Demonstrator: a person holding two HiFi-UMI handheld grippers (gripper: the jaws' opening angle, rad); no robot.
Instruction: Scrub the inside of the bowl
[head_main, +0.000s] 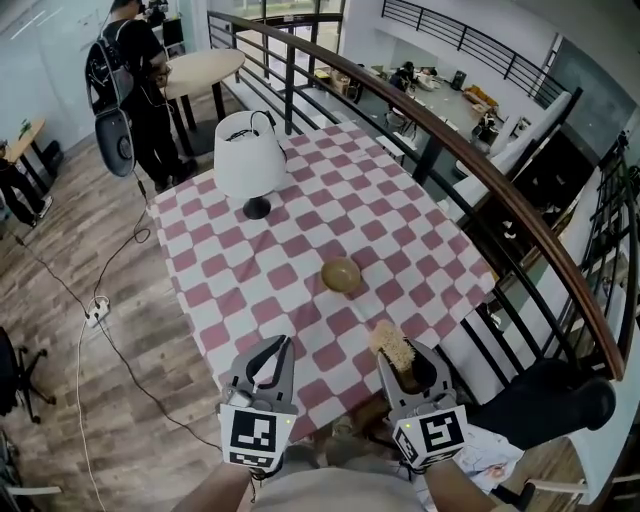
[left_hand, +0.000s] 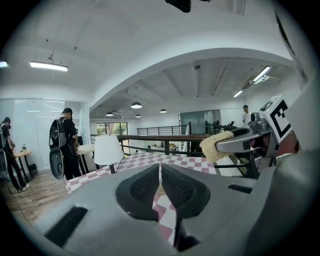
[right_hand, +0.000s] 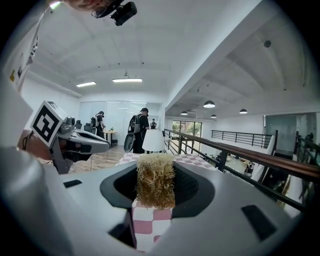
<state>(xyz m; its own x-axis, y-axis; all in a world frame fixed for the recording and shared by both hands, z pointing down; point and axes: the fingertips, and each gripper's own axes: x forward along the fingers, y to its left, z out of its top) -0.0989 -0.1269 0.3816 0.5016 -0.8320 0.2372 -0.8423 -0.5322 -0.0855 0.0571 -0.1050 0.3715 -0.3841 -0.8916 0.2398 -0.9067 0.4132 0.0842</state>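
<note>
A small wooden bowl (head_main: 341, 275) sits upright on the pink-and-white checked table (head_main: 300, 230), right of centre. My right gripper (head_main: 397, 353) is shut on a straw-coloured fibre scrubber (head_main: 392, 345), held above the table's near edge, well short of the bowl. In the right gripper view the scrubber (right_hand: 155, 180) stands clamped between the black pads. My left gripper (head_main: 277, 352) hangs shut and empty at the near edge, left of the right one. In the left gripper view its pads (left_hand: 145, 187) meet with nothing between them, and the scrubber (left_hand: 216, 144) shows at the right.
A white table lamp (head_main: 249, 156) stands at the table's far side. A dark railing (head_main: 470, 160) runs along the table's right edge. A person with a backpack (head_main: 130, 80) stands beyond the far left corner. A cable with a socket (head_main: 96, 310) lies on the wooden floor.
</note>
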